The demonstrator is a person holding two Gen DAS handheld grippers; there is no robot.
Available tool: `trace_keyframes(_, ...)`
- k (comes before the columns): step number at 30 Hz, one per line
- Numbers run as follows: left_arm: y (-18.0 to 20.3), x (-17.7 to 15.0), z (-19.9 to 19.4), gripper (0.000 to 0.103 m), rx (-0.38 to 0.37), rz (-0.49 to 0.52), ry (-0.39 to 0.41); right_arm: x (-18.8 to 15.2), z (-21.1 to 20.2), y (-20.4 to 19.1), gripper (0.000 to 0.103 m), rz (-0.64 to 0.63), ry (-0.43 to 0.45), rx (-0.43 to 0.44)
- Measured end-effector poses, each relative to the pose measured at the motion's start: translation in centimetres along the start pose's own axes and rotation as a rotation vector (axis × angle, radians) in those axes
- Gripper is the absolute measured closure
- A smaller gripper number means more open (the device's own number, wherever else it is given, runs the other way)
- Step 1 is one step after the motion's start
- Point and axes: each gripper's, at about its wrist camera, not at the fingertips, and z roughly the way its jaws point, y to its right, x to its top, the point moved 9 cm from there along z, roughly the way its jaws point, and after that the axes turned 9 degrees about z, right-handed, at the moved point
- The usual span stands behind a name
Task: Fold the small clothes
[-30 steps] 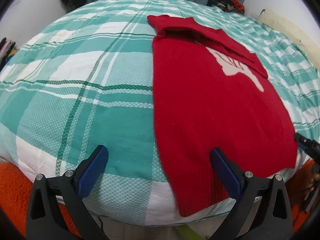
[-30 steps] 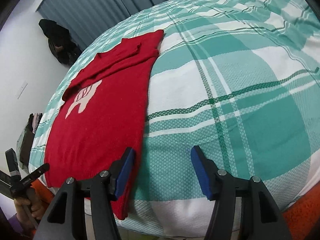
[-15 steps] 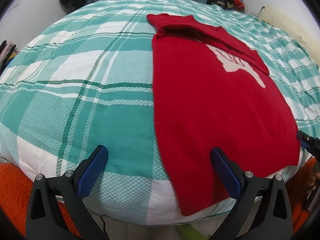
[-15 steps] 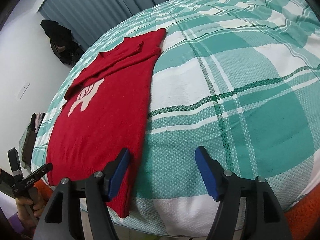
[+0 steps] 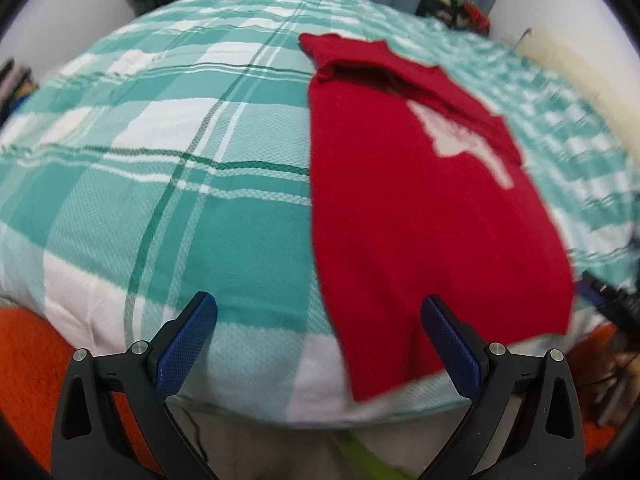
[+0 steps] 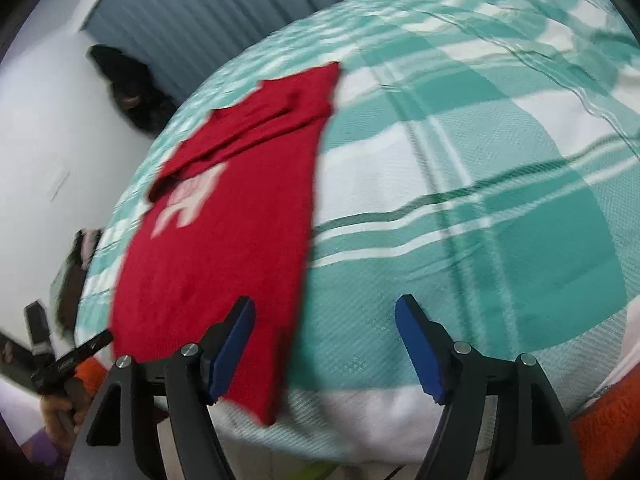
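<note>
Red sweater (image 5: pixel 424 216): lies flat, sleeves folded in, on a teal plaid bedspread (image 5: pixel 168 168), hem at the near edge. Left wrist view: left gripper (image 5: pixel 318 320) spread wide, empty, above the hem's left corner. Right wrist view: sweater (image 6: pixel 224 248) at left; right gripper (image 6: pixel 324 322) wide, jaws just opening, nothing between, over the hem's right corner.

The left gripper (image 5: pixel 318 308) is held tilted downward above the near edge of the bed (image 5: pixel 120 208), jaws spread wide, nothing between the blue pads (image 5: pixel 186 344). The right gripper (image 6: pixel 325 312) is held likewise over the same edge, jaws apart and just widened further, nothing gripped. A hand (image 6: pixel 60 412) is seen wrapped around the left gripper's handle.
</note>
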Motion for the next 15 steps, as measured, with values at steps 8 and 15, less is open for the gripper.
trace_keyframes(8, 2.8, -0.8, 0.5, 0.009, -0.204, 0.012, -0.044, -4.9, 1.5, -3.9, 0.036, -0.131, -0.206, 0.099)
trace_keyframes(15, 3.6, -1.1, 1.2, 0.027, -0.209, 0.026, -0.081, -5.4, 2.2, -3.3, 0.055, 0.042, -0.289, 0.261)
